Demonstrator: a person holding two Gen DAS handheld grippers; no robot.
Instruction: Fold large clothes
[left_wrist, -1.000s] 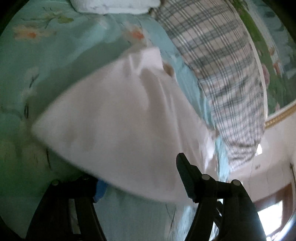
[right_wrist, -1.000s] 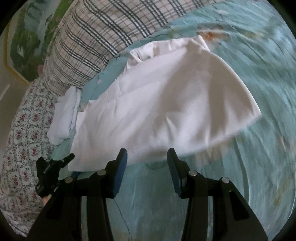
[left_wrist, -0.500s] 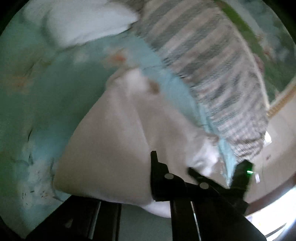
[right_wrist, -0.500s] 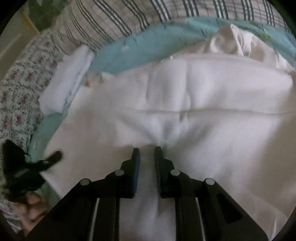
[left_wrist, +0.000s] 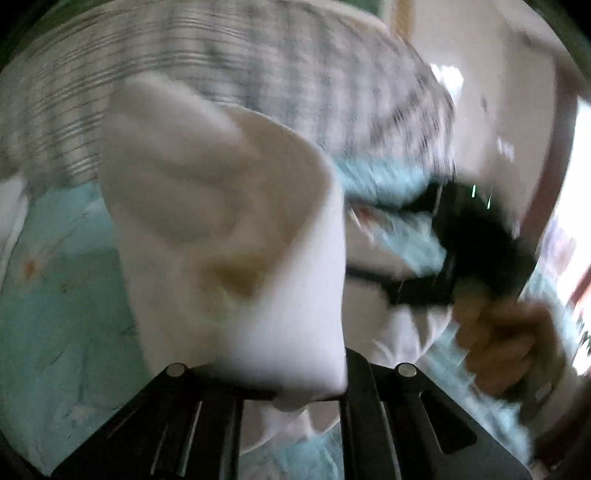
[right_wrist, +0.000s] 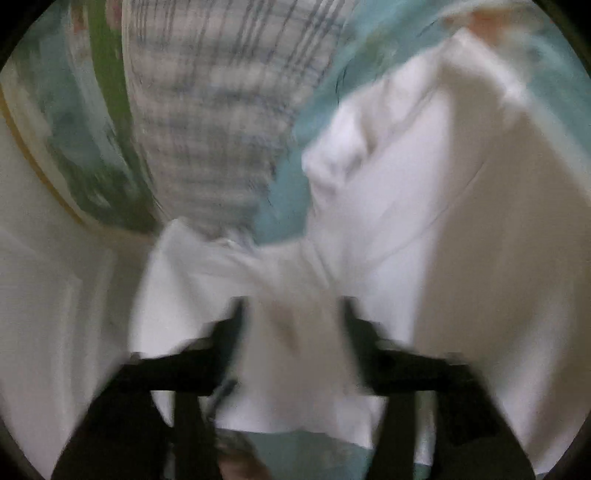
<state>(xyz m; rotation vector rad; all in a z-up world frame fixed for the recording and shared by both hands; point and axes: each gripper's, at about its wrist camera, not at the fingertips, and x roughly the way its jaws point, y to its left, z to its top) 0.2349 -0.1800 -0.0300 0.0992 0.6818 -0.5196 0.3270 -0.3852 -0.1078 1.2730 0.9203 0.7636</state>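
A large white garment (left_wrist: 236, 229) hangs lifted above the light blue floral bedspread (left_wrist: 55, 314). My left gripper (left_wrist: 306, 384) is shut on a thick bunch of the white cloth, which covers its fingertips. In the right wrist view the same white garment (right_wrist: 424, 206) fills the right half, heavily blurred. My right gripper (right_wrist: 295, 332) has a bunch of the cloth between its fingers and holds it up. The right gripper's body and the hand holding it (left_wrist: 506, 332) show at the right of the left wrist view.
A plaid blanket or pillow (left_wrist: 258, 70) lies along the far side of the bed, and it also shows in the right wrist view (right_wrist: 221, 110). A painted wall picture (right_wrist: 85, 155) and pale wall are behind. Both views are motion-blurred.
Both grippers closed on the white garment and lifted it off the bedspread. Both cameras have swung upward toward the plaid cloth and the wall.
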